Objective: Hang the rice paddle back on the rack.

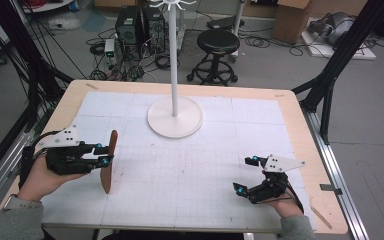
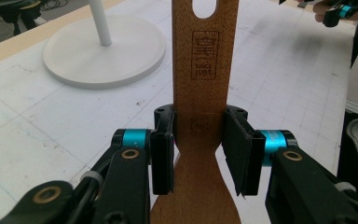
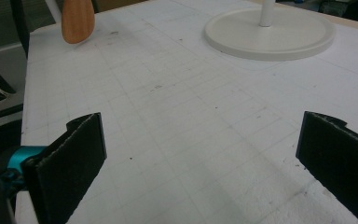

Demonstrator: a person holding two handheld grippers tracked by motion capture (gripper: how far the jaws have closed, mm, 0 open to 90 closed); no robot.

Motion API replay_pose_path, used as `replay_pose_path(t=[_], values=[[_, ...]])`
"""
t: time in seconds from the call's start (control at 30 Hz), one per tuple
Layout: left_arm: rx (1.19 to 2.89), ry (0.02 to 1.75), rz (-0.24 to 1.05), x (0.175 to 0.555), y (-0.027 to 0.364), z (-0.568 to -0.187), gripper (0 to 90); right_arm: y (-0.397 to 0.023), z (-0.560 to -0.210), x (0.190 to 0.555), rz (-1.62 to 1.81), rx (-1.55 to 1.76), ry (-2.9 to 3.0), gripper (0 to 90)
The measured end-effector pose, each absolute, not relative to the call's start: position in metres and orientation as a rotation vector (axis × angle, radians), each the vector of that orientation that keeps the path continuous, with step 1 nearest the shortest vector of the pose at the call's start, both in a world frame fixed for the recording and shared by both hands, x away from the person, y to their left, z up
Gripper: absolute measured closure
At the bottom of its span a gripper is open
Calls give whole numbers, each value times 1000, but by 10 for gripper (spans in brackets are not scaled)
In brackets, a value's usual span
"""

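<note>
Left gripper [image 2: 198,154] clamped on wooden spatula [image 2: 204,84] handle, right gripper [image 3: 200,163] jaws spread wide, white stand base [image 1: 174,116] beyond

The table [image 1: 300,125] is being covered by a white grid sheet [image 1: 190,170]. A round white stand base [image 1: 174,117] is being carried on the sheet.

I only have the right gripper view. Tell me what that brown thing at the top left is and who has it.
Observer: It is a wooden spatula, and the left gripper is shut on its handle.
Operator: Say whether it has a hanging hole.
Observer: Yes, a hole at the handle end, above a stamped mark, in the left gripper view.
Operator: Describe what rises from the white disc.
Observer: A white pole stand with hooks on top.
</note>
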State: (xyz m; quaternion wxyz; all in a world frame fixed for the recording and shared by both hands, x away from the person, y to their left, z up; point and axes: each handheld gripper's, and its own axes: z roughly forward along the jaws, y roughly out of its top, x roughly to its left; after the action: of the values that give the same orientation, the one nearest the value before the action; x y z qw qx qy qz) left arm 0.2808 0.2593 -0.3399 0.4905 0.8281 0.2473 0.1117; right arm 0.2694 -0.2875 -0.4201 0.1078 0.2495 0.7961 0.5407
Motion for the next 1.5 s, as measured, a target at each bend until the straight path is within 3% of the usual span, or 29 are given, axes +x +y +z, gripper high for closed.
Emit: replay_pose_path(t=[0.57,1.5], values=[[1865,550,270,286,264,-332,651,-289,-415,269,1660,725,2299,0],[1839,514,193,347,231,-269,650,-293,-414,270,1702,752,2264,0]])
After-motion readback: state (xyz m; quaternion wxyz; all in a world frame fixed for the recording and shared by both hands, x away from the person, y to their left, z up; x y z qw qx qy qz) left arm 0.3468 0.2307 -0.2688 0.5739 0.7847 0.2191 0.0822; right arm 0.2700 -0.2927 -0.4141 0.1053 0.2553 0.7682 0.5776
